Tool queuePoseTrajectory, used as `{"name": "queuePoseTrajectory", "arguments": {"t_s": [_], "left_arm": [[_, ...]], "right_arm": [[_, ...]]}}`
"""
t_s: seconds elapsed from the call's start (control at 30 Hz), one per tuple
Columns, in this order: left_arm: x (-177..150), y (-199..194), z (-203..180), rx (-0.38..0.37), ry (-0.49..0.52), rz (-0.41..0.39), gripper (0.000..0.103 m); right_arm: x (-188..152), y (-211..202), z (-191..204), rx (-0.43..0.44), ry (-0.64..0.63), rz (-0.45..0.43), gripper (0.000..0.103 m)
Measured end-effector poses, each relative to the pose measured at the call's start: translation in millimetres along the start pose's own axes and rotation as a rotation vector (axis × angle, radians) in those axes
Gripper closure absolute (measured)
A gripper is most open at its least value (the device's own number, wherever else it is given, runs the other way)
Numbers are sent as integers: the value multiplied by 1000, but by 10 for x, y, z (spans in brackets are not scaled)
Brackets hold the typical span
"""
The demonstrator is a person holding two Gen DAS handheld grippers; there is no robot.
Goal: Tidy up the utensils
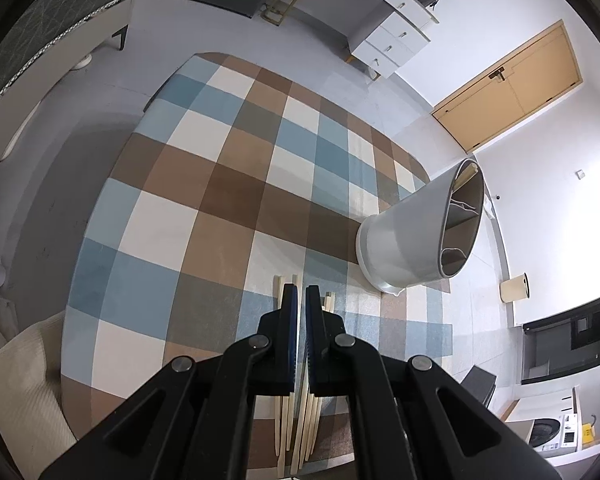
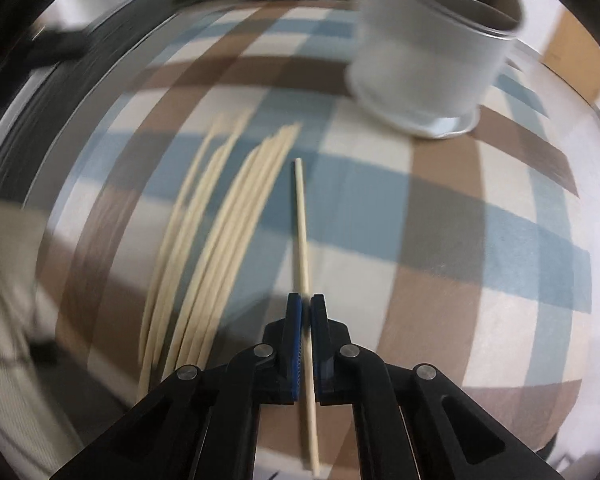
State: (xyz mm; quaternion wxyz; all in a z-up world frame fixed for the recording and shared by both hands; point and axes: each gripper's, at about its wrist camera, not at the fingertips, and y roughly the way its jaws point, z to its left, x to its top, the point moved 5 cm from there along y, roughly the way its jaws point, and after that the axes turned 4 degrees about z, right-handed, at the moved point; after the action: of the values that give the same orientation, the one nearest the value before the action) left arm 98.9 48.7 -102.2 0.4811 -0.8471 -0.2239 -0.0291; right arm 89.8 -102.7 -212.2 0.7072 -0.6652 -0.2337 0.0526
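Several pale wooden chopsticks (image 2: 204, 248) lie side by side on a checked cloth; in the left wrist view they (image 1: 286, 412) lie under my left gripper. My left gripper (image 1: 302, 292) hovers over them with its jaws nearly together and nothing between them. My right gripper (image 2: 306, 300) is shut on a single chopstick (image 2: 301, 216) that points forward, held above the cloth right of the pile. A grey divided utensil holder (image 2: 424, 72) stands ahead to the right; in the left wrist view the holder (image 1: 412, 236) has a chopstick in it.
The checked blue, brown and cream tablecloth (image 1: 220, 184) covers the table. A cream cushion (image 1: 16, 384) lies at the left edge. Beyond the table are grey floor, a white drawer unit (image 1: 392, 40) and a wooden door (image 1: 508, 88). The right wrist view is motion-blurred.
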Motion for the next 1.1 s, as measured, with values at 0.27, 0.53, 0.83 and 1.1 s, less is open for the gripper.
{"name": "queuePoseTrajectory", "arguments": {"t_s": [0.27,0.53,0.83,1.1], "left_arm": [[27,27,133,39,-39,16,103],[69,75,326,118,-75,4,72],[-48,546,345,184,-16,165,66],[-70,891,163,324,109,187,65]], "right_arm": [[279,48,50,-28,2,-15,95],[692,153,112,-42,-42,-43,94],[792,-113,-239,149,130,-215,99],[738,-466,-763,325,366,-405,99]]}}
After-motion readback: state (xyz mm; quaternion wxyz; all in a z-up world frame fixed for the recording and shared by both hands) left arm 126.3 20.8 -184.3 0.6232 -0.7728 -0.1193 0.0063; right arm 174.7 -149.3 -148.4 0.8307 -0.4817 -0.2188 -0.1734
